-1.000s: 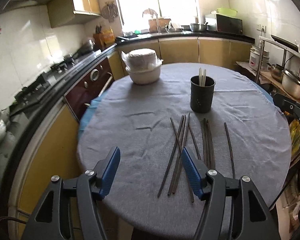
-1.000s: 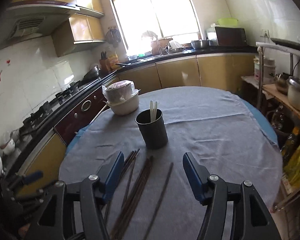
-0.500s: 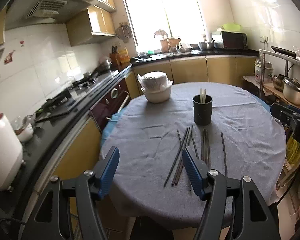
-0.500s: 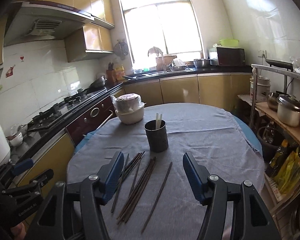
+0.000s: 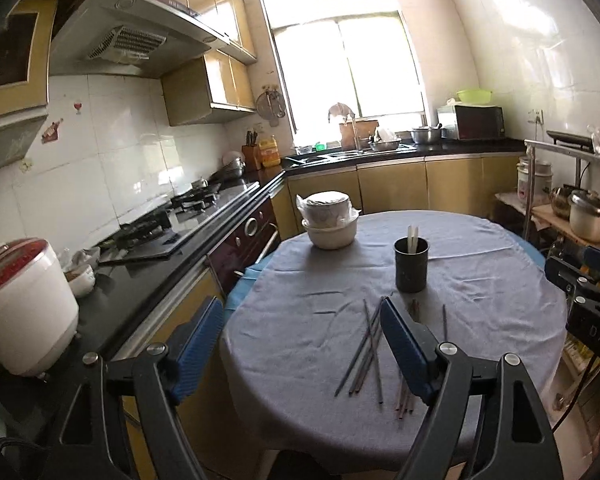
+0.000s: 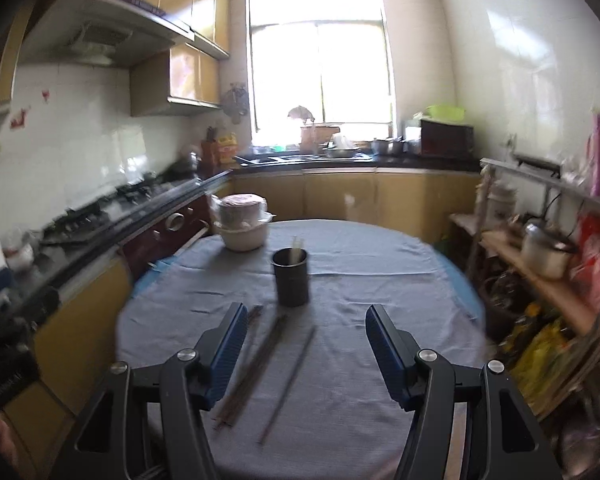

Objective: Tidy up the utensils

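Note:
Several dark chopsticks point(image 5: 366, 346) point(image 6: 260, 356) lie loose on the grey-clothed round table point(image 5: 300, 312) point(image 6: 380, 272). Behind them stands a black cup point(image 5: 411, 265) point(image 6: 291, 277) with two pale sticks in it. My left gripper point(image 5: 300, 320) hangs back off the table's near left edge, its jaws opening with nothing between them. My right gripper point(image 6: 304, 326) hovers above the near chopsticks, open and empty; its black body point(image 5: 588, 304) shows at the right edge of the left wrist view.
White stacked bowls point(image 5: 330, 220) point(image 6: 244, 220) wrapped in plastic sit at the table's far left. A black counter with a gas hob point(image 5: 172, 220) and a white rice cooker point(image 5: 24, 304) runs along the left. A shelf with pots point(image 5: 580, 212) point(image 6: 540, 248) stands on the right.
Both grippers have drawn back and risen, so the table and chopsticks look smaller and farther. The left gripper's jaws have spread wider. The chopsticks and cup have not moved.

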A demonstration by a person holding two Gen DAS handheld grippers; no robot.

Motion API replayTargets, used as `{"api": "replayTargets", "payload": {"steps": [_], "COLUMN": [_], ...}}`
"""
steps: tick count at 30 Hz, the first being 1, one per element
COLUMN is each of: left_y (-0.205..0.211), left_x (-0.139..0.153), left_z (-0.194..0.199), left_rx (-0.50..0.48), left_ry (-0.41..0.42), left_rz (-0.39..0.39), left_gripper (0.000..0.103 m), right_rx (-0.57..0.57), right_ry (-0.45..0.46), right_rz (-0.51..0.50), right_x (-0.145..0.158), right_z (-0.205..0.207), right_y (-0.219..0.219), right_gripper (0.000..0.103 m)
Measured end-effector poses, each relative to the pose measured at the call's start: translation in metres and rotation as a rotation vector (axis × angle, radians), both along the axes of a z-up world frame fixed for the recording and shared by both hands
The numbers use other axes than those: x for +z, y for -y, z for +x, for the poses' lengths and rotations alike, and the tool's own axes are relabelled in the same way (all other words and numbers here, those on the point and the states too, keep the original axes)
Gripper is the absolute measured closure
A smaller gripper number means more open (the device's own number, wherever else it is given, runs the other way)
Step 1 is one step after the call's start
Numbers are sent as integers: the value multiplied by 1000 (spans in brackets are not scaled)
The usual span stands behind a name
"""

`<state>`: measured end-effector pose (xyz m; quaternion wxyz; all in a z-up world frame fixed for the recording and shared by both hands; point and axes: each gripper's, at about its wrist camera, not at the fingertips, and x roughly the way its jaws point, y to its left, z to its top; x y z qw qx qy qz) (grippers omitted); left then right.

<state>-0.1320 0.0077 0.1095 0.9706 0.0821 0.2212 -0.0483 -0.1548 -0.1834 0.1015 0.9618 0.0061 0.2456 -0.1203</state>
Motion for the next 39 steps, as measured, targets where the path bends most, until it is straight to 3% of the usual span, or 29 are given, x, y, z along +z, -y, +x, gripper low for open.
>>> {"api": "replayTargets", "payload": {"steps": [17,26,39], "left_y": [10,16,27], "left_x": [8,13,10], "left_z": [-9,-11,-14], "left_rx": [-38,-45,-66], "left_ry": [6,14,10], "left_rz": [-45,-70,-48], "left_gripper": [22,22,22], "right_rx": [-124,-147,-170], "right_ry": [6,25,35], "right_rz": [-161,-175,-147], "right_x": [16,21,19], "right_z": [-20,-34,-44], "right_y": [-8,-7,5], "right_gripper": [37,36,34]}}
